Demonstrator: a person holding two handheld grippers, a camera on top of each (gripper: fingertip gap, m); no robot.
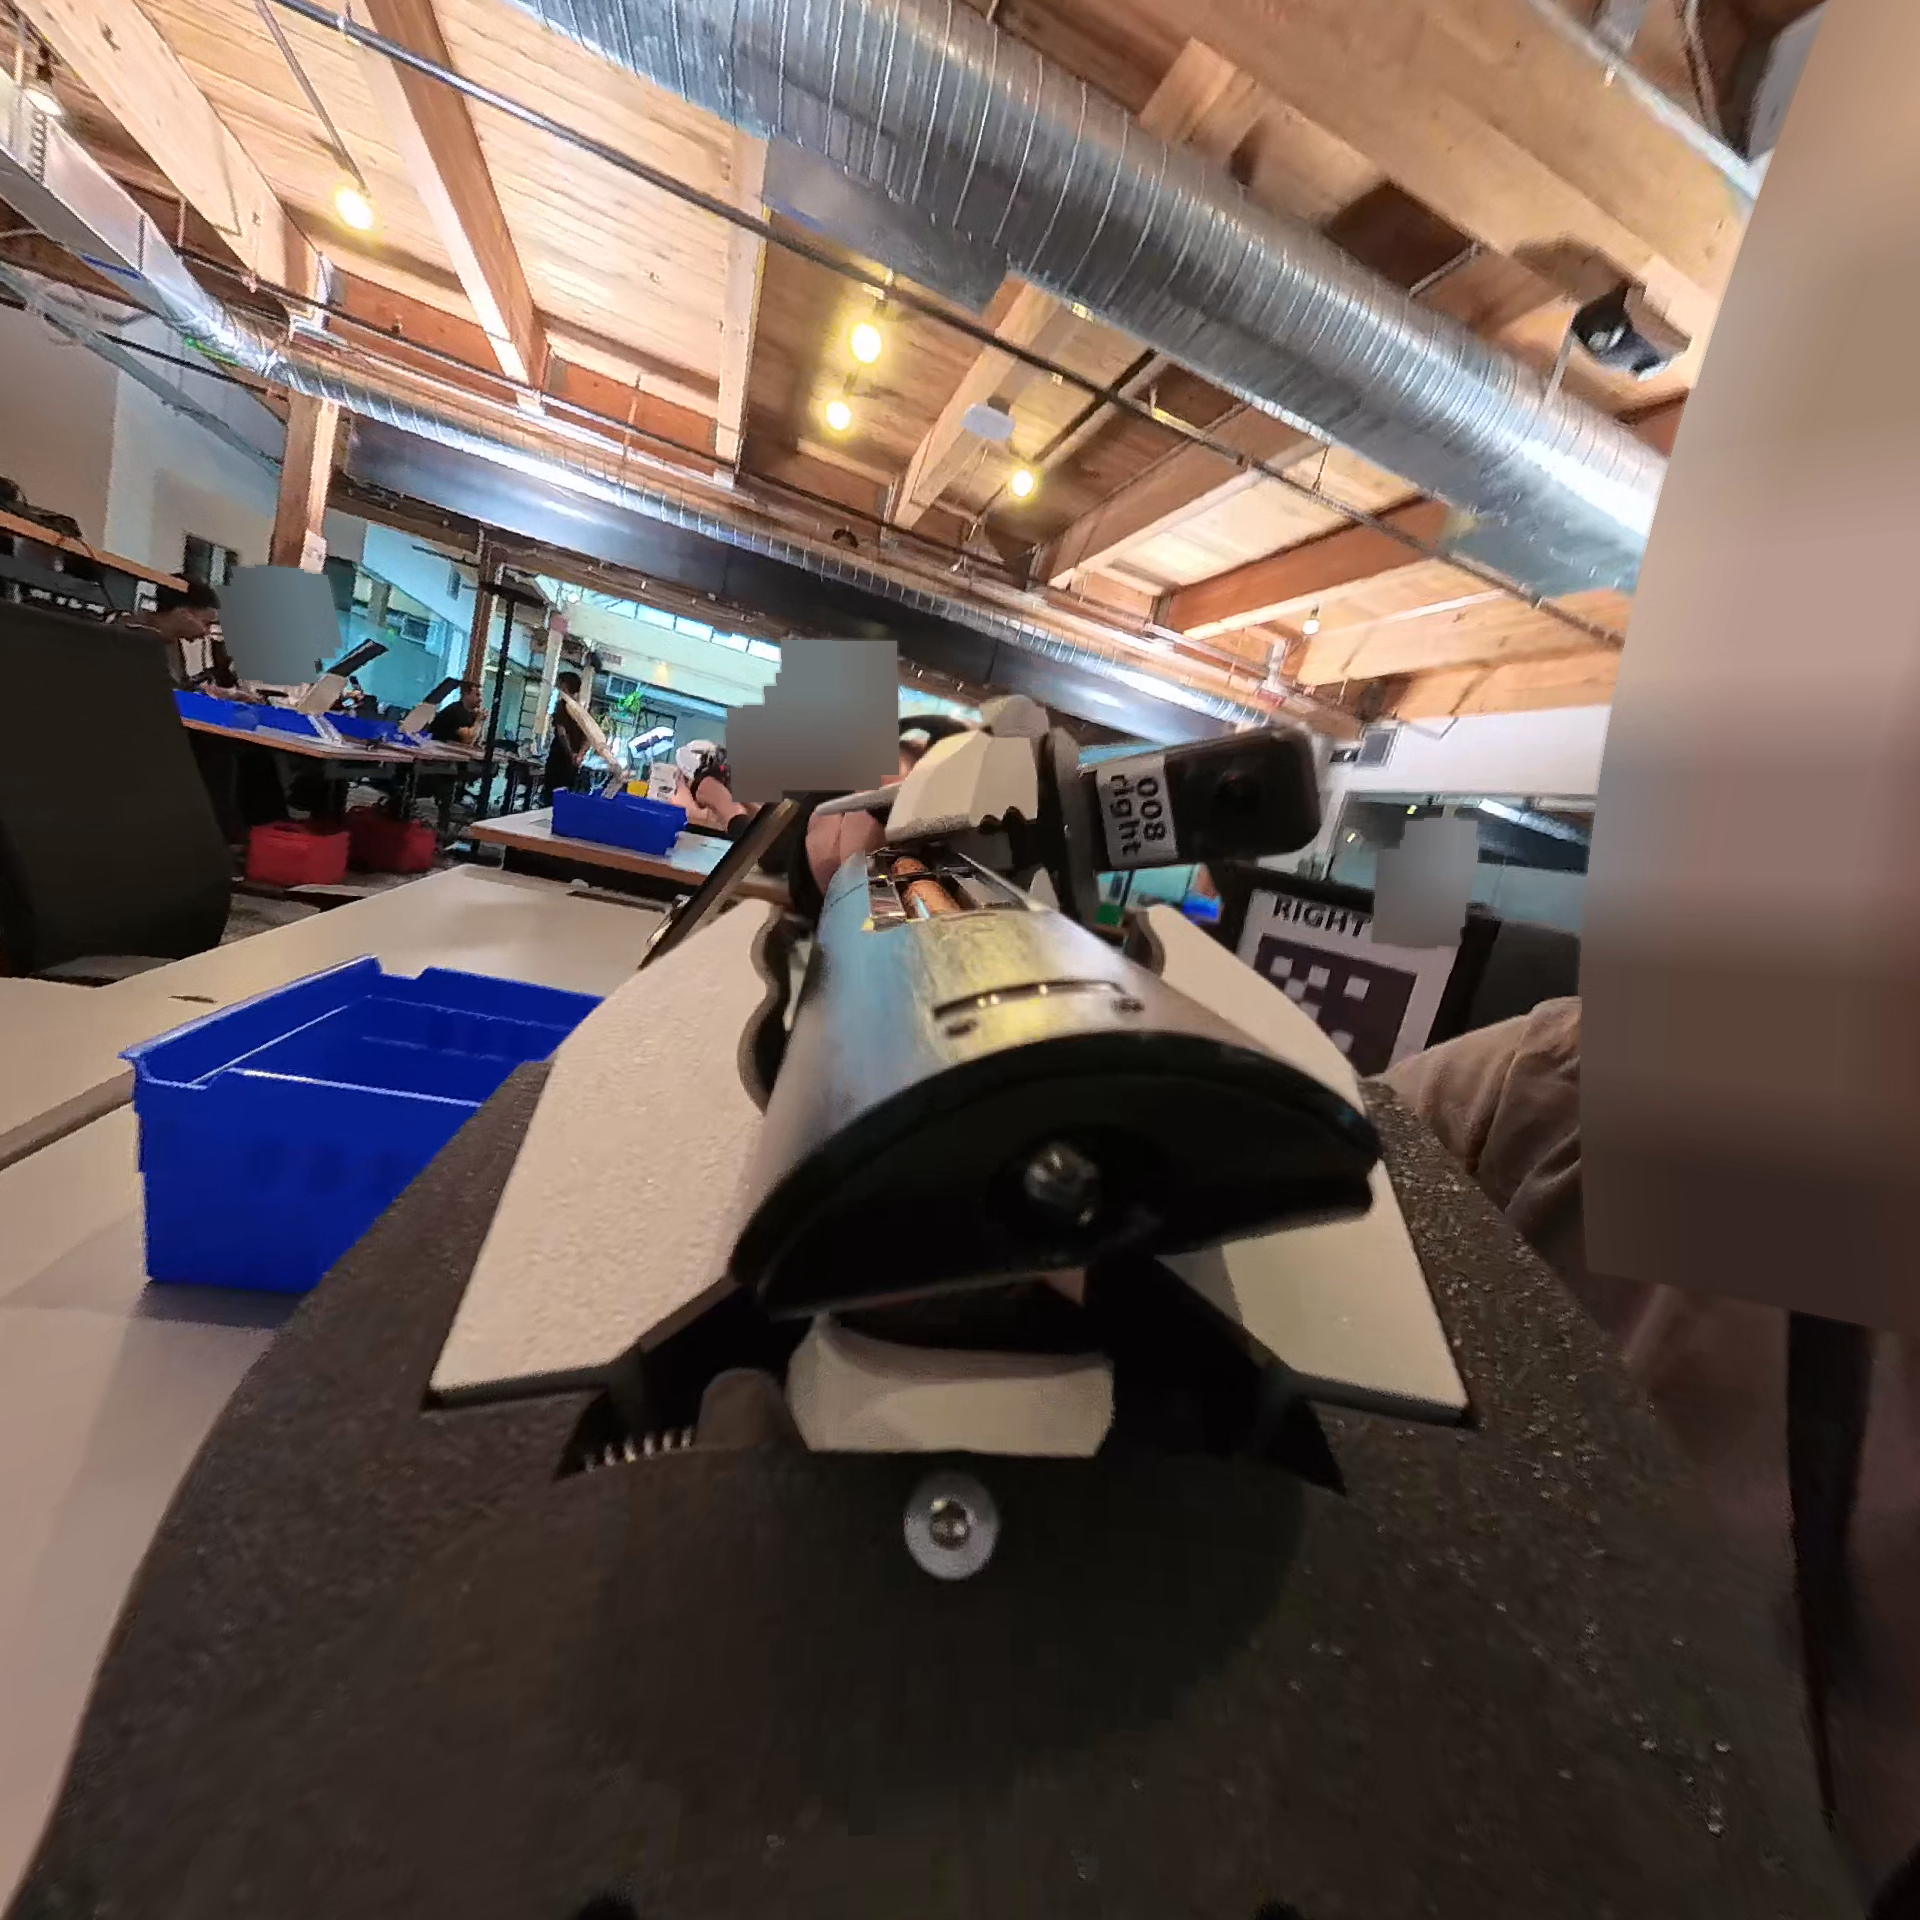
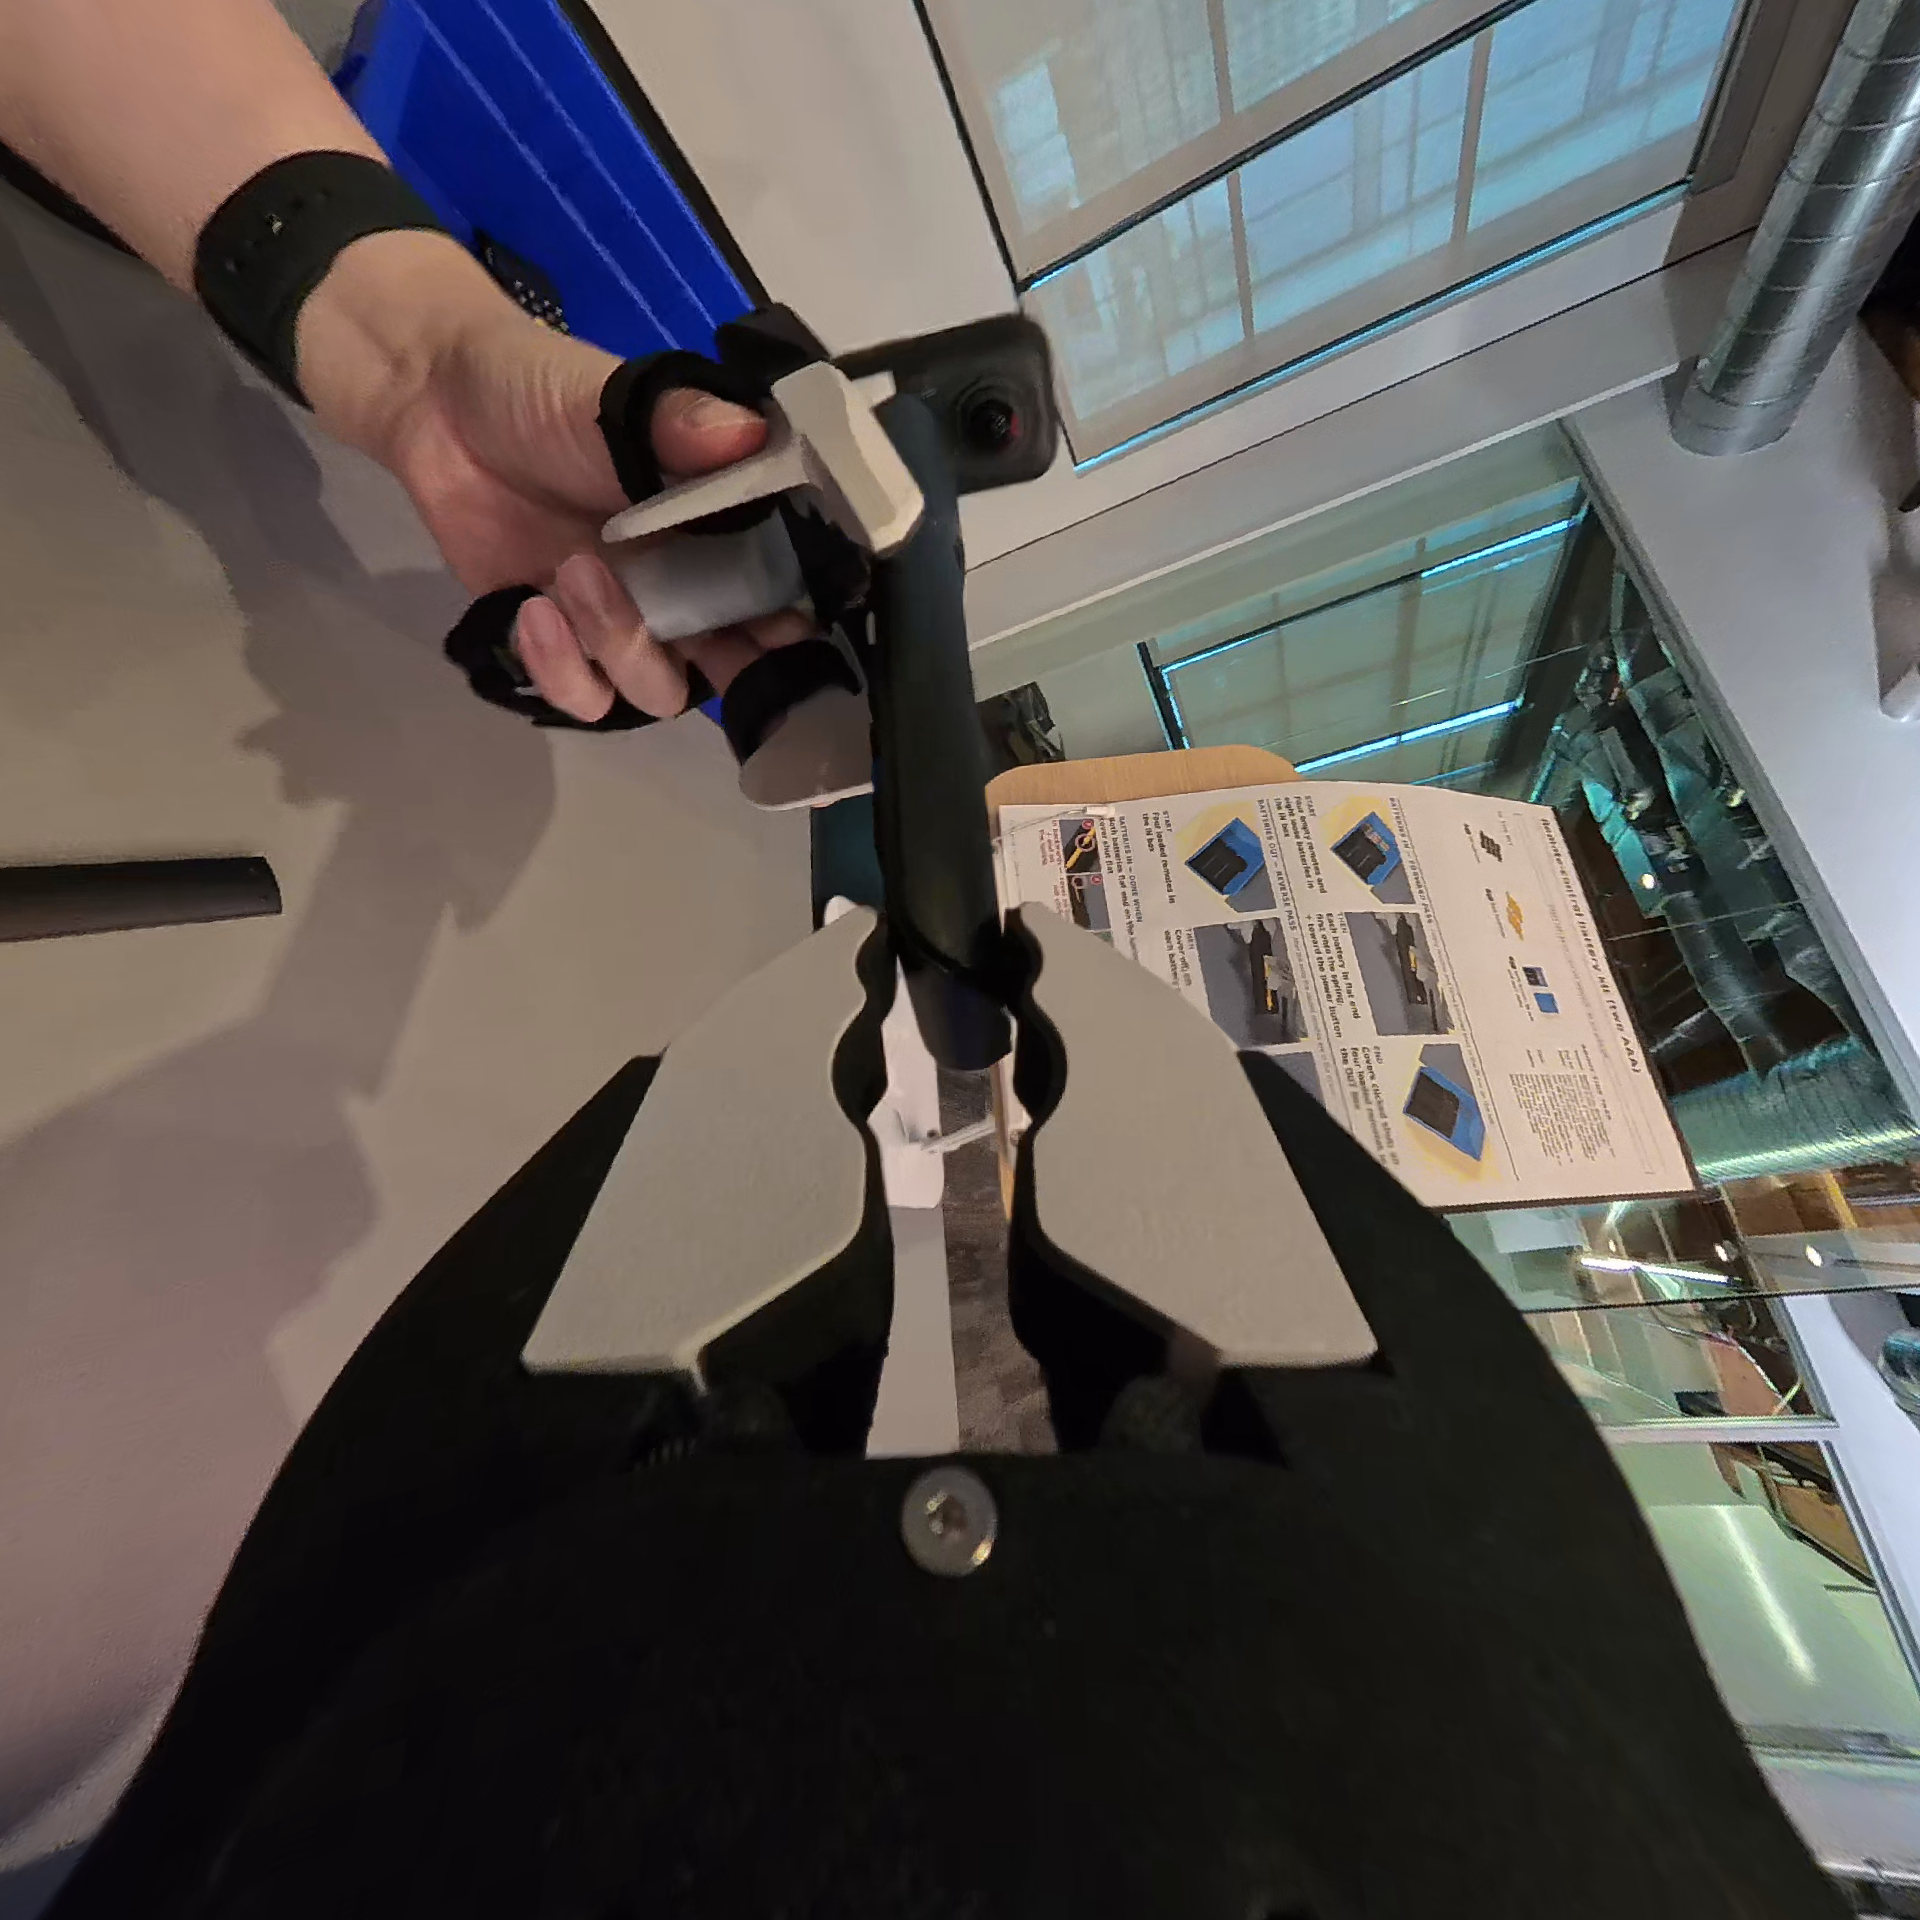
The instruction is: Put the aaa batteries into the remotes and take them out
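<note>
- Left gripper (image 1: 961,930) is mine, and it is closed almost fully on the black remote (image 1: 997,1039). The remote lies lengthwise between the two grey fingers in the middle of the left wrist view, with its near end toward the camera.
- Right gripper (image 2: 948,935) is narrowed to a small gap. The other end of the remote sits in the notches at its tips, so I judge it is also pinching the remote.
- At the far end of the remote, in the centre of the left wrist view, the compartment is open and a copper-coloured battery (image 1: 925,896) shows inside it. I cannot tell if a second cell is there.
- I think the step is work on this battery, either seating it or lifting it out. The pictures do not decide which.
- To do it well, I should keep the left grip firm and the remote steady, with the open compartment facing up, so the cell does not roll out.
- One gripper must let go of the body before it can touch the battery. I would release the right one slowly, so the remote does not swing.
- The blue bin (image 1: 312,1122) stands at the left of the frame on the table, well apart from the remote, so a dropped cell would likely miss it.
- A small pinch on the cell's middle seems safer than pushing at its end.
</note>
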